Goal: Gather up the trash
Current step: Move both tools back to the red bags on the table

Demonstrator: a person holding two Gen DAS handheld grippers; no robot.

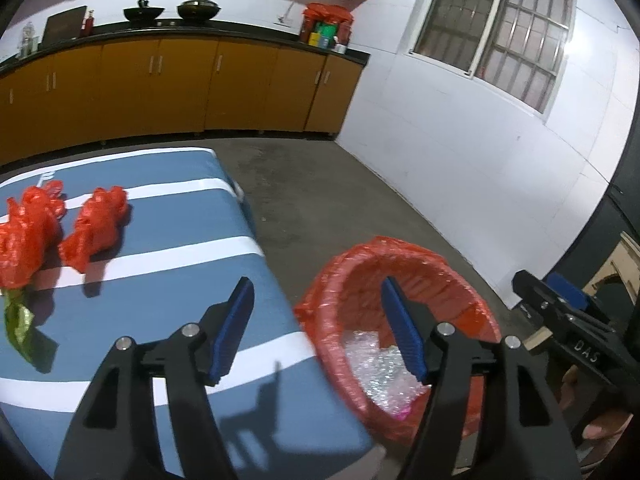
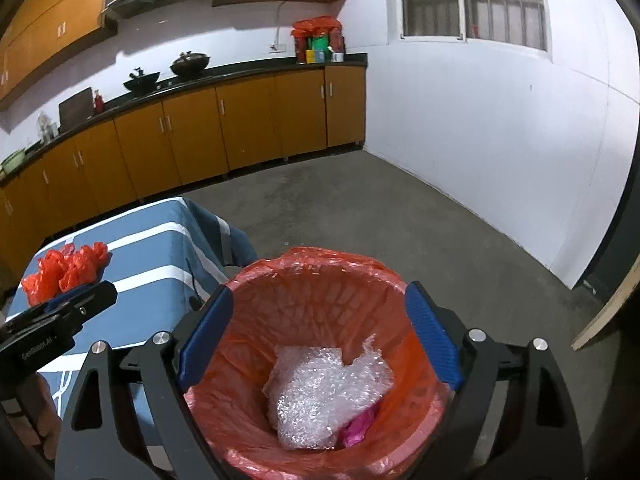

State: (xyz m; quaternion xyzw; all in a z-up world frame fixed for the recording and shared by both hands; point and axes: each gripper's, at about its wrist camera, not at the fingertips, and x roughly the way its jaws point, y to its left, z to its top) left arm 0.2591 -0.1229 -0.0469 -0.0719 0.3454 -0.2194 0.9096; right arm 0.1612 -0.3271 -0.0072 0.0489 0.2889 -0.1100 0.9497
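Jaws spread and empty, the right gripper (image 2: 316,338) hovers above the red-lined bin (image 2: 320,360) holding bubble wrap (image 2: 324,396).

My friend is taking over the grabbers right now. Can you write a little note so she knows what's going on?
Left gripper: open, nothing between its fingers, over the table's edge by the bin.
Right gripper: open and empty, above the bin.
Bin with red liner: on the floor beside the table; bubble wrap and a pink scrap already inside.
Left to do: two crumpled red bags and a green wrapper lie on the striped tablecloth. Pick those up and drop them in the bin.
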